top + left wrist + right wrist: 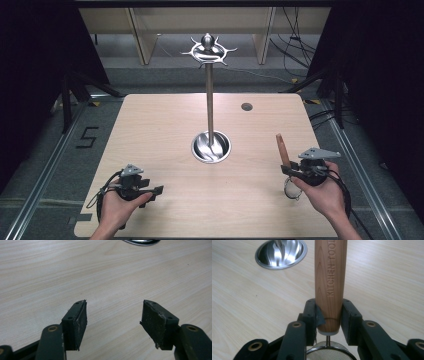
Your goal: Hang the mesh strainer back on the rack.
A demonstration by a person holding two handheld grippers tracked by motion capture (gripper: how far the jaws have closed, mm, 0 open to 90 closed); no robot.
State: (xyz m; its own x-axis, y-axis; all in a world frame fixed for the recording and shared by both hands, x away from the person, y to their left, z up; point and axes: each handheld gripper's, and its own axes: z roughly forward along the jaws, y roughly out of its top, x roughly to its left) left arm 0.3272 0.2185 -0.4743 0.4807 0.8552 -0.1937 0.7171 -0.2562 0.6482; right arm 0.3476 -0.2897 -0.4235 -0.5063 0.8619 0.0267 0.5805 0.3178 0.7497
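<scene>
High view, read from the left, has the left gripper (150, 192) resting low on the desk (165, 125), its jaws apart and holding nothing; the left gripper view confirms this with bare wood between the two pads (81, 320). In the middle stands a tall metal hanging stand (209, 100) with hooks on top and a round shiny base. At the right, the right gripper (289, 171) is clamped on a small strainer (284, 150), whose wooden handle points up and whose mesh ring hangs below the hand. I judge it light and stiff, with a smooth, tapered handle that may slide, so a grip near the thick end by the ferrule seems best; the fine mesh can dent. Right gripper view adds the printed "KITCHEN TOOL" on the handle (330, 282) and the mesh (328, 351) under the jaws.
</scene>
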